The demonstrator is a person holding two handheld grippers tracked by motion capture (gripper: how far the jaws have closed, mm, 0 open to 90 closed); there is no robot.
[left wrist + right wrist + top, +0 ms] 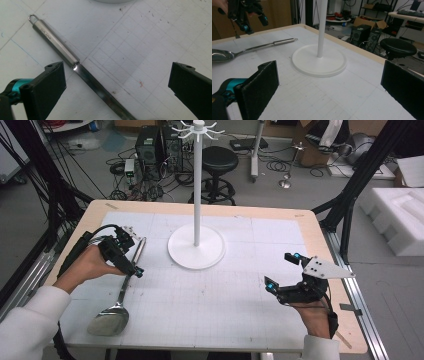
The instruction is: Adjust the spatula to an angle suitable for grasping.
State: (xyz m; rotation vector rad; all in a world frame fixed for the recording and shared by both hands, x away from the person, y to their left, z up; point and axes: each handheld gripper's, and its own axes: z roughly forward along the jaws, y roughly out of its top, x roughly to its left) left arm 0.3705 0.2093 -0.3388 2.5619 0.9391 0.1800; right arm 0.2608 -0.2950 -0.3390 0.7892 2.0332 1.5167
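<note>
Between the jaws of the left claw, as seen in the left gripper view, the metal shaft of a ladle runs diagonally from 10 o'clock to 5 o'clock. The jaws stand wide apart, neither pad pressing on it; nothing is held. In the high view the left claw sits at 9 o'clock on the table, directly over the ladle's handle. The ladle lies flat, bowl toward 7 o'clock near the table's near edge, hanging loop toward 12 o'clock. At 3 o'clock from the handle stands a white rack, its round base on the table and its post upright. Well apart, at 4 o'clock on the table, the right claw hovers with jaws spread wide and empty; the right gripper view shows the rack ahead and the ladle at 10 o'clock.
</note>
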